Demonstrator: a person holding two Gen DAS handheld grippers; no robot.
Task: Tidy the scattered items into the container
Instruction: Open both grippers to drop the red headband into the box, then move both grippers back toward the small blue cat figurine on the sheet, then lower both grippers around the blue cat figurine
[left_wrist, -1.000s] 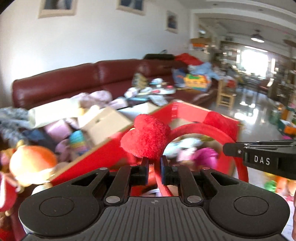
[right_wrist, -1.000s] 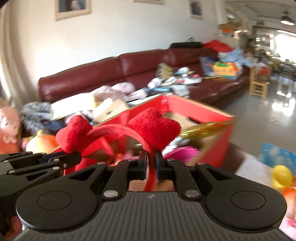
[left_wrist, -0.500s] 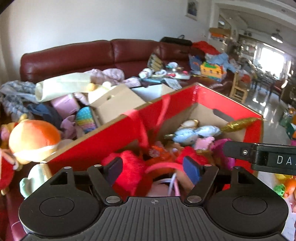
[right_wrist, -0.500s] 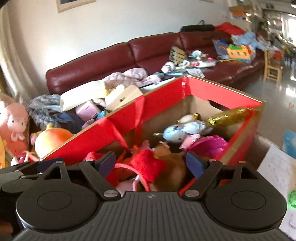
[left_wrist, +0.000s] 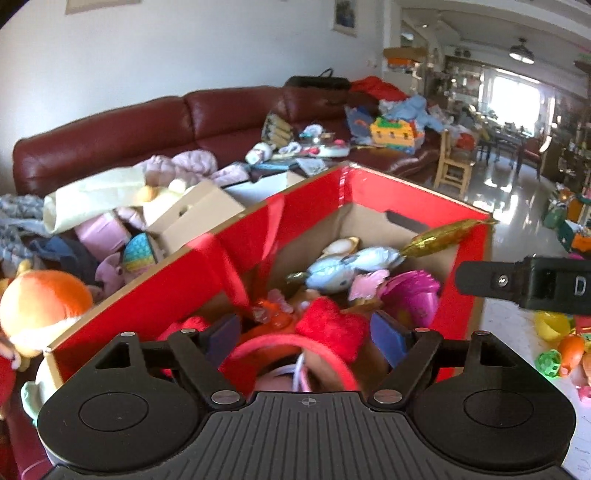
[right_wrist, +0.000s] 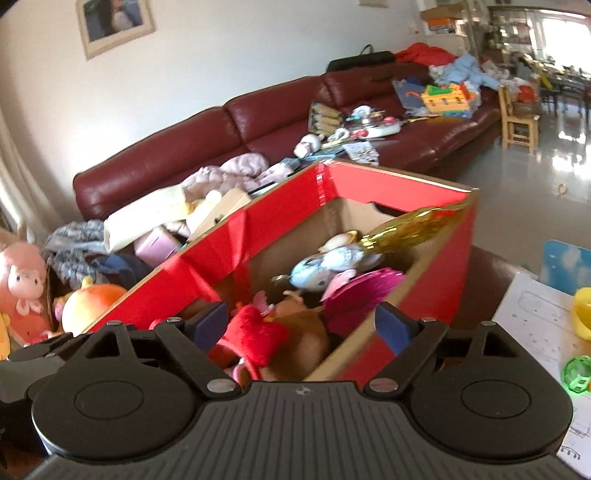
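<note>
headband (left_wrist: 295, 345) in red box (left_wrist: 369, 192); band visible left view only; both tongs (left_wrist: 306, 334) (right_wrist: 301, 325) released.

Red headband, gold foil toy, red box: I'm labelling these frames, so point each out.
red headband (left_wrist: 295, 341), left wrist view, on its curved band.
gold foil toy (right_wrist: 402, 230), right wrist view, mid-body.
red box (left_wrist: 402, 192), left wrist view, far rim.
</note>
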